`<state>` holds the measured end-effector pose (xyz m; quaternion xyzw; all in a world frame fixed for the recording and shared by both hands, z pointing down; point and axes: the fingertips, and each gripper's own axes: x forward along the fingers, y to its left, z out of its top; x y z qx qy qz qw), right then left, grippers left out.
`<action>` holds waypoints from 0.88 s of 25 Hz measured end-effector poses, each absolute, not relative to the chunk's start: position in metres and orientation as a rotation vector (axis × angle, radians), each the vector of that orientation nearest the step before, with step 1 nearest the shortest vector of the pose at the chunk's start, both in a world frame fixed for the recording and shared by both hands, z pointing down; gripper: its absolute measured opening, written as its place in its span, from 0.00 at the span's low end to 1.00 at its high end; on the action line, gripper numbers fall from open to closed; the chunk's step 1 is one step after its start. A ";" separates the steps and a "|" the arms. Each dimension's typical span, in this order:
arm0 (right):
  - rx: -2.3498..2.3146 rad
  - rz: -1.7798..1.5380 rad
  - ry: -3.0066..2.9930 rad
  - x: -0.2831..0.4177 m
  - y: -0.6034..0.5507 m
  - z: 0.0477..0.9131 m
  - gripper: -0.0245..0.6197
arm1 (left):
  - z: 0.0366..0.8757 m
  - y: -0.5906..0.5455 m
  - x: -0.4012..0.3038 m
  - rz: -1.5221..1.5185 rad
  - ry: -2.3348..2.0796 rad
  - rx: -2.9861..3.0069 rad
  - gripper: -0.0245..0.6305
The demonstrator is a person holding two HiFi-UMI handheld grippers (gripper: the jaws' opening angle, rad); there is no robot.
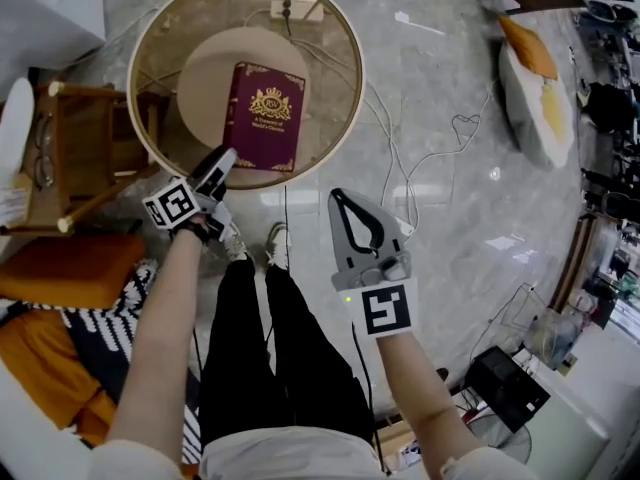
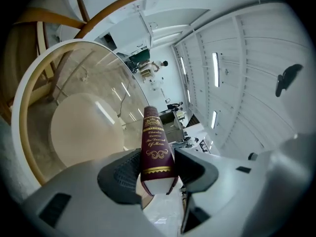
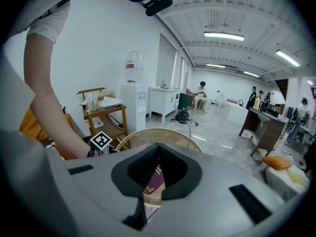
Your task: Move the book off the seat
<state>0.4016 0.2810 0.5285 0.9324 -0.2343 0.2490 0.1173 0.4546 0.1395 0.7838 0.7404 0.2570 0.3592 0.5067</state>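
L claw (image 1: 222,158): pinching the book (image 1: 265,116) at the lower end of its spine. In the left gripper view the spine stands between the ribbed pads (image 2: 121,177), w/ both against it.
Why that grip: spine end is prob. the stiffest part, so covers stay shut & the book carries flat – my read.
R claw (image 1: 340,198): pressed together, nothing in it. Hangs near the counter edge, apart from the book; prob. kept clear since one claw is enough here.
Book position: cover up, over the round glass counter (image 1: 361,83), above its cream base (image 1: 215,63). Can't tell if it rests on the glass or sits just above.
Task status: book is on no seat; looks like the set-down stage, release not yet done.
Next: let it lie fully on the glass, then spread L claw & back out along the spine w/o dragging.
Risk: glass looks slick & the book's near edge is close to the rim, so a nudge could slide it off.
Seats nearby: orange cushion (image 1: 70,268) & striped throw (image 1: 110,313), left of the person's legs.
Containers: none in play. Wooden stand (image 1: 85,153) left of the counter has eyeglasses (image 1: 40,153) by it; rest too small to name.
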 end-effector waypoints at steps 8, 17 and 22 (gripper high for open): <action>2.733 0.741 -0.686 0.402 0.291 0.543 0.07 | 0.810 0.135 0.451 0.966 0.614 1.945 0.37; 2.738 0.737 -0.717 0.401 0.304 0.544 0.07 | 0.827 0.120 0.446 1.083 0.500 2.062 0.33; 2.737 0.695 -0.739 0.404 0.306 0.534 0.07 | 0.810 0.106 0.447 1.069 0.490 2.176 0.20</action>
